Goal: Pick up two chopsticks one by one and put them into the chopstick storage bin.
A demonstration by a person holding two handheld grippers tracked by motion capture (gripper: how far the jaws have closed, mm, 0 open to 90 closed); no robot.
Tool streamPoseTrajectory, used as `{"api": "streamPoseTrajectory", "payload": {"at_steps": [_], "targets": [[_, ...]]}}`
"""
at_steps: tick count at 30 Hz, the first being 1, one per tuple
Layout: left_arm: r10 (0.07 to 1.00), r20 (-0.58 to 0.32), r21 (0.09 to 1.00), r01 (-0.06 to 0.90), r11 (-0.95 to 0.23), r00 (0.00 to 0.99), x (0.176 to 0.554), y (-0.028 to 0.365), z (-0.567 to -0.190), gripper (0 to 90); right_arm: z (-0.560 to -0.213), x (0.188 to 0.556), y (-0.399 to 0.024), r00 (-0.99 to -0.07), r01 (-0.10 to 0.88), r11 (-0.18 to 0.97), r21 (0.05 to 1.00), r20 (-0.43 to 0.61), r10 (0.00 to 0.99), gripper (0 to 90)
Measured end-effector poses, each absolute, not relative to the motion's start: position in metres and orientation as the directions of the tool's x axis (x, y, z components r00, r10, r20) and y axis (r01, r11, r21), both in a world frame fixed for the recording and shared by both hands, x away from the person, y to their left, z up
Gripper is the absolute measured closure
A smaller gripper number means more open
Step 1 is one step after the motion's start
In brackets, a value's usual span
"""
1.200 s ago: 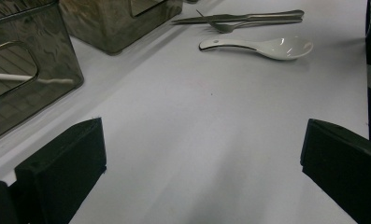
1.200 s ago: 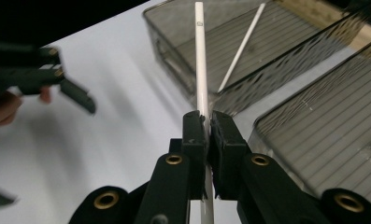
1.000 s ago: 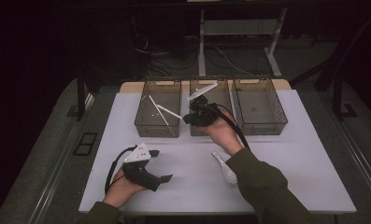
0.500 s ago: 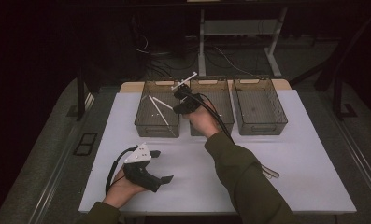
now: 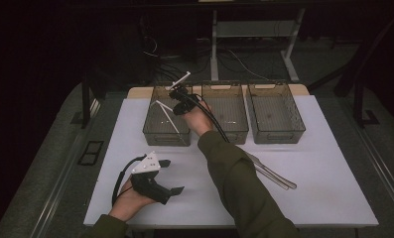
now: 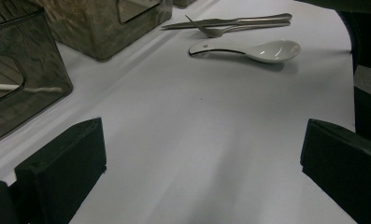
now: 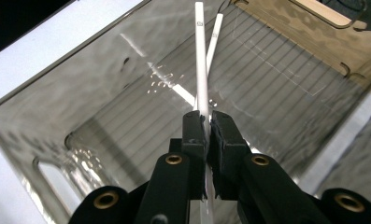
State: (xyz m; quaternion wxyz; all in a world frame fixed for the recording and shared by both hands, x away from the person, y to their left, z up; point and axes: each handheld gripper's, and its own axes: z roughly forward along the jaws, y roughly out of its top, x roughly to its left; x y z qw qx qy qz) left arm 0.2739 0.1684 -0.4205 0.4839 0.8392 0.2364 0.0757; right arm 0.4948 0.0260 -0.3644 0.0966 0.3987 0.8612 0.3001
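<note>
Right gripper [image 7: 206, 122] clamps a white chopstick [image 7: 201, 60] over the left bin [image 5: 150, 130]; next: lower it, then release.

I can read no lettering here. The white chopstick [image 7: 200, 56] pinched in my right gripper [image 7: 206, 128] carries a small dark mark near its far end, too tiny to make out as a word or a sign.

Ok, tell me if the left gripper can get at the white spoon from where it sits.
Probably yes. The left gripper rests open on the table, and the white spoon lies on bare surface ahead of its jaws, with nothing between them.
</note>
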Motion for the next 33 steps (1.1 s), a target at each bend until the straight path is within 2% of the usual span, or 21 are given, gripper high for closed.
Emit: {"api": "streamPoseTrajectory", "payload": {"at_steps": [17, 20, 25, 33], "targets": [[0.468, -0.1, 0.849, 0.32, -0.42, 0.878, 0.274, 0.169, -0.419, 0.0, -0.383, 0.508, 0.044, -0.637, 0.673, 0.488, 0.556, 0.099, 0.765, 83.0], [0.468, -0.1, 0.851, 0.319, -0.417, 0.878, 0.274, 0.169, -0.42, 0.0, -0.381, 0.508, 0.043, -0.643, 0.665, 0.486, 0.567, 0.104, 0.759, 73.6], [0.469, -0.099, 0.85, 0.32, -0.419, 0.878, 0.274, 0.169, -0.419, 0.0, -0.373, 0.506, 0.038, -0.657, 0.647, 0.482, 0.59, 0.112, 0.745, 63.6], [0.475, -0.097, 0.85, 0.322, -0.418, 0.875, 0.275, 0.17, -0.42, 0.0, -0.357, 0.495, 0.027, -0.689, 0.606, 0.469, 0.642, 0.129, 0.713, 52.3]]}}
